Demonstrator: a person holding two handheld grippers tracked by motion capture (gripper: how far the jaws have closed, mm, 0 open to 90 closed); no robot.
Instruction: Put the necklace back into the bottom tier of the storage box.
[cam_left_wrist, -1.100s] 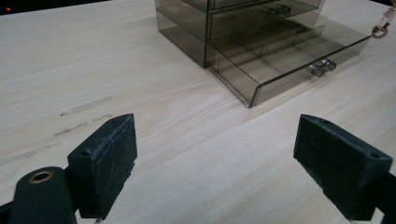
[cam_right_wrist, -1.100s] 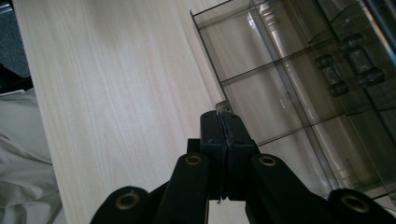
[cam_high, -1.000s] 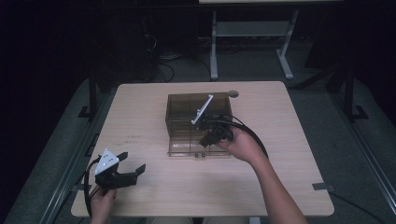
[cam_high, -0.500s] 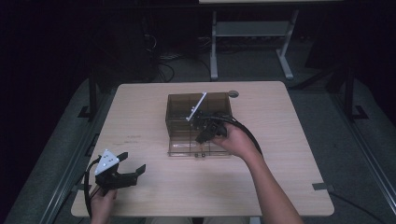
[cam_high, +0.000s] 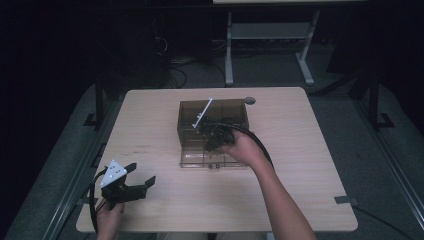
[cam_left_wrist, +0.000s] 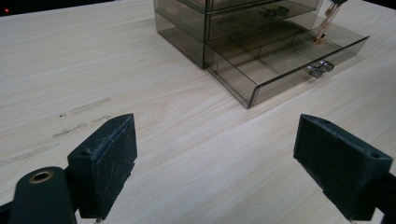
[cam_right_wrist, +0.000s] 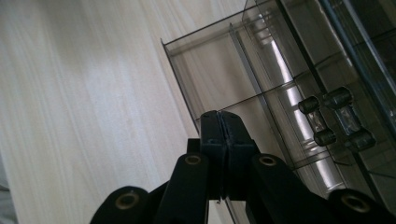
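A smoky clear drawer unit (cam_high: 212, 112) stands mid-table with its bottom drawer (cam_high: 200, 159) pulled out toward me. My right gripper (cam_high: 212, 142) hovers over that open drawer, jaws pressed shut with nothing seen between them (cam_right_wrist: 223, 122). The drawer's divided compartments (cam_right_wrist: 210, 70) look bare, and the paired clear knobs (cam_right_wrist: 336, 116) of an upper drawer sit to the right. My left gripper (cam_high: 142, 173) rests near the table's front left corner, open (cam_left_wrist: 215, 158), facing the open drawer (cam_left_wrist: 280, 60) from a distance. A thin amber strip (cam_left_wrist: 324, 25) reaches into the drawer; I cannot tell what it is.
The light wooden table (cam_high: 300, 150) has bare surface around the unit. A round cable port (cam_high: 249, 100) sits near the far edge. Beyond the table, a white desk frame (cam_high: 270, 40) and cables lie on the dark floor.
My right gripper has shifted a little to the left over the open drawer. The left gripper has stayed where it was.
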